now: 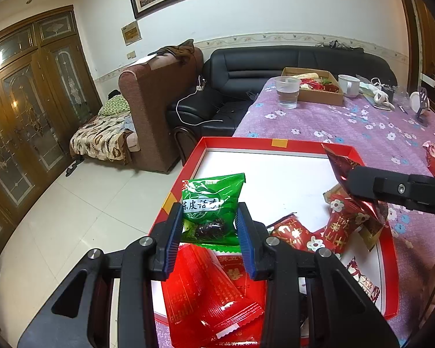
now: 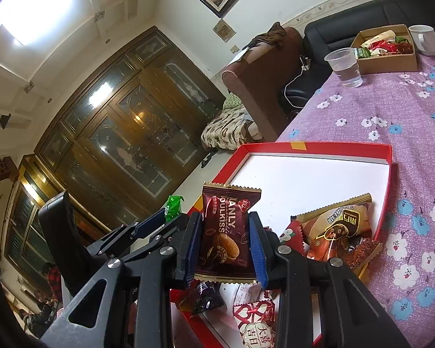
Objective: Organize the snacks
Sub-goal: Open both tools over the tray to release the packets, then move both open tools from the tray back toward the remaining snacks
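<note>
My left gripper [image 1: 208,223] is shut on a green snack packet [image 1: 211,207] and holds it above the red tray [image 1: 246,142] with a white floor. My right gripper [image 2: 226,237] is shut on a dark red almond-chocolate packet [image 2: 227,232], also over the red tray [image 2: 345,146]. The right gripper also shows in the left wrist view [image 1: 353,185] at the right, with its foil packet [image 1: 340,163]. Red packets [image 1: 208,293] and flowered red packets [image 1: 340,220] lie in the tray. An orange-brown packet [image 2: 337,230] and a red-and-white one [image 2: 255,322] lie in the tray.
The tray sits at the near left corner of a table with a purple flowered cloth [image 1: 362,121]. At the far end stand a clear plastic cup of water [image 1: 287,91], a cardboard box of snacks [image 1: 313,85] and a white mug [image 1: 349,85]. A black sofa [image 1: 232,87] lies beyond the table's left edge.
</note>
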{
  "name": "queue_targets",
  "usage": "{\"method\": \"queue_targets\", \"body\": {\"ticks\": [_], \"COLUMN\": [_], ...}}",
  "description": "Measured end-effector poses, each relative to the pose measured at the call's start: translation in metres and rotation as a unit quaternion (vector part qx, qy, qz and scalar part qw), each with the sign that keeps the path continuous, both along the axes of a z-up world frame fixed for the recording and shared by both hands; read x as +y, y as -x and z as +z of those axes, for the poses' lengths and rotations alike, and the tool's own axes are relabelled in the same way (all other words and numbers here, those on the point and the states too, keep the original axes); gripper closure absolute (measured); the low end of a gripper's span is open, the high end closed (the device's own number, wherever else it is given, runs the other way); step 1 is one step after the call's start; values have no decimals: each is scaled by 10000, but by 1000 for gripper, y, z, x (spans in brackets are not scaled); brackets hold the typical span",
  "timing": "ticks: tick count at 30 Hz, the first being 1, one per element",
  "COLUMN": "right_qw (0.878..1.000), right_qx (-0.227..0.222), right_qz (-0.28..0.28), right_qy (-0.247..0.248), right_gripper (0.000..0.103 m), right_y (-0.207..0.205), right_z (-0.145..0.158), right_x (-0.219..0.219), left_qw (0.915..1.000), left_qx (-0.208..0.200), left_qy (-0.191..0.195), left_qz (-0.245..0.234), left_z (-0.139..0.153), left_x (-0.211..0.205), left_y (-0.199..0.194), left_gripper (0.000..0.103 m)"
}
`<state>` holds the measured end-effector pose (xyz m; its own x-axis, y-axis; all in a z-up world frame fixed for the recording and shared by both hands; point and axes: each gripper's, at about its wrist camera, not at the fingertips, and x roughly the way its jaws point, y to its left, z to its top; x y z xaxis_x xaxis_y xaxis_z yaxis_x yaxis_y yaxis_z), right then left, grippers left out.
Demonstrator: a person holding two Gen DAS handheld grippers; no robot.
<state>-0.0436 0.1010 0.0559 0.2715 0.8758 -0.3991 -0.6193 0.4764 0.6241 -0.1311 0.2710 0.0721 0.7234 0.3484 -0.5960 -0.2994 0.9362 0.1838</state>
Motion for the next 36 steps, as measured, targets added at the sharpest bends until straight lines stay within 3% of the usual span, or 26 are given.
{"method": "queue_targets", "body": {"ticks": [3,5,6,7,28,36], "right_qw": [10000,10000,9999,9998,9989,9958], "right_qx": [7,19,31,46,246,257], "right_qz": [-15,-59,-91,-140,-391,-876], "right_qy": [-34,-58,-69,-97,-28,-83], "right_gripper": [66,57,48,44,42,42], "right_y": [0,0,0,-1,-12,-13], "right_z": [0,0,0,0,-8,0], "right_x": [-2,-3,-4,-7,-13,-58], "left_qw": [10000,10000,9999,9998,9997,9988], "left_qx": [-23,-31,-46,-92,-136,-232], "left_qy": [-33,-65,-109,-175,-202,-319], "left_qz": [17,21,56,95,45,-297], "left_z": [1,1,1,1,3,13], "left_x": [-1,-2,-3,-3,-10,-45], "left_y": [0,0,-1,0,3,6], "left_gripper": [68,55,41,33,33,31]}}
